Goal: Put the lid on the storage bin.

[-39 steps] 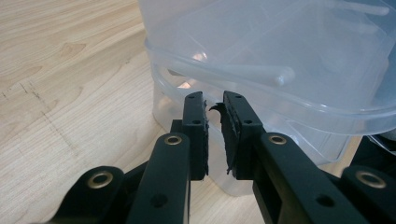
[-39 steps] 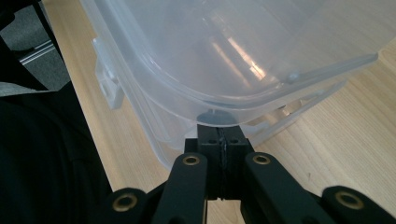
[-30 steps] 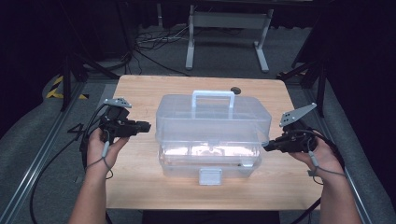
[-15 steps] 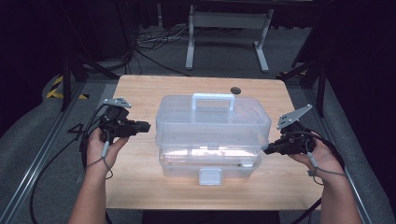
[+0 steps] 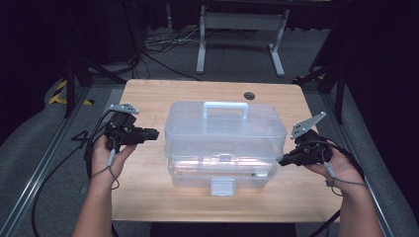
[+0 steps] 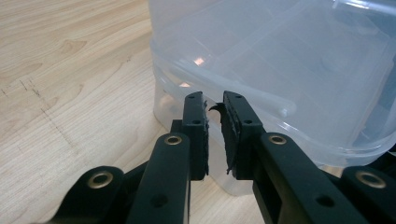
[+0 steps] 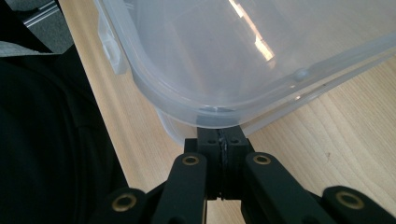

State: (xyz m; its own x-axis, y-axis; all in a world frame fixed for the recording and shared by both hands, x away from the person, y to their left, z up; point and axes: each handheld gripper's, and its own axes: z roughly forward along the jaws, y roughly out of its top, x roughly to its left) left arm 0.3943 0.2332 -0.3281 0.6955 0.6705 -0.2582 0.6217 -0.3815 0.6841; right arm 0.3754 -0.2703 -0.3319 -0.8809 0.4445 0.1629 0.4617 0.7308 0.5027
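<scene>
Nothing has shifted since the earlier frames: both hands sit where they were and the clear plastic storage box [image 5: 225, 143] has not budged on the wooden table [image 5: 148, 94]. Nearest us, the box's front latch [image 5: 222, 186] hangs at the near wall, lid down over the base. On the left, the left gripper [image 5: 154, 133] hovers just beside the box's left end, jaws a narrow gap apart with nothing between them, tips pointing at the wall; the left gripper view [image 6: 214, 109] shows a small curl of torn pad in that gap. Over on the right, the right gripper [image 5: 282, 160] has its jaws pressed together, tips right up at the box's lower right corner; in the right gripper view [image 7: 222, 135] they meet just under the lid's rim. Farther back, the lid's handle [image 5: 226, 106] lies flat, and beyond it a round cable hole [image 5: 249, 95] marks the table's far edge
</scene>
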